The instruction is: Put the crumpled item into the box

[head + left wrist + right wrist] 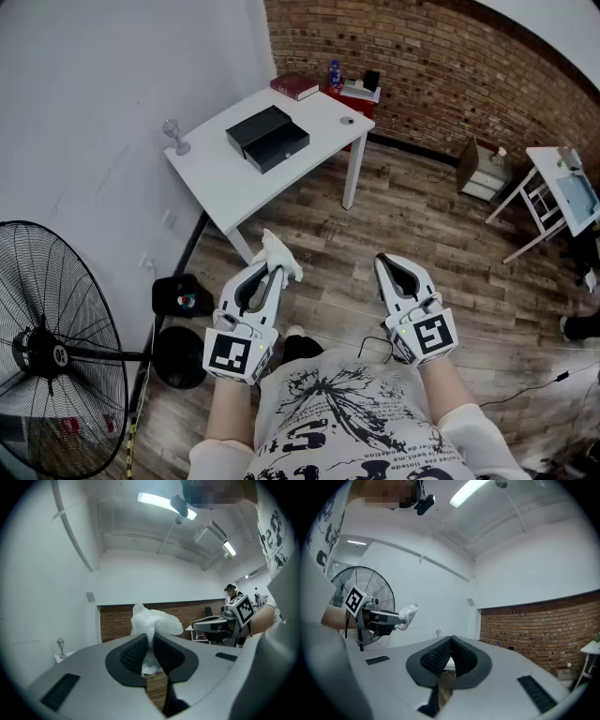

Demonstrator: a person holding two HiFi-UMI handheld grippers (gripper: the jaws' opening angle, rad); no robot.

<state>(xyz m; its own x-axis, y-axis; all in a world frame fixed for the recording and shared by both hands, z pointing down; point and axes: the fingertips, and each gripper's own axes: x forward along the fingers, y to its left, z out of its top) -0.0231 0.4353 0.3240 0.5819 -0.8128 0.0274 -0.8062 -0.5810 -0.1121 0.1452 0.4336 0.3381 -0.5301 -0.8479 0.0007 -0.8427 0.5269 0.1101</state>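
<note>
While the person stands on the wooden floor [422, 234] back from the white table [216, 183], the left gripper [152, 637] is clamped on the crumpled item [280, 254]. It is a white wad, and the dark ribbed pads pinch its lower part while the rest puffs out above and beyond the jaw tips. The wad is held out in front of the person's body, over the floor, and is well apart from the table. The right gripper [451, 640] is level with the left one and apart from it. Its jaws are pressed together with nothing between them. The black box [267, 139] sits near the middle of the tabletop and looks like two dark parts lying side by side and touching. Also on the table, a small stemmed glass [174, 137] stands near the wall edge and a dark red book [294, 86] lies at the far corner. A big black floor fan [56, 352] stands to the person's left against the white wall. A brick wall [450, 66] runs behind the table.
</note>
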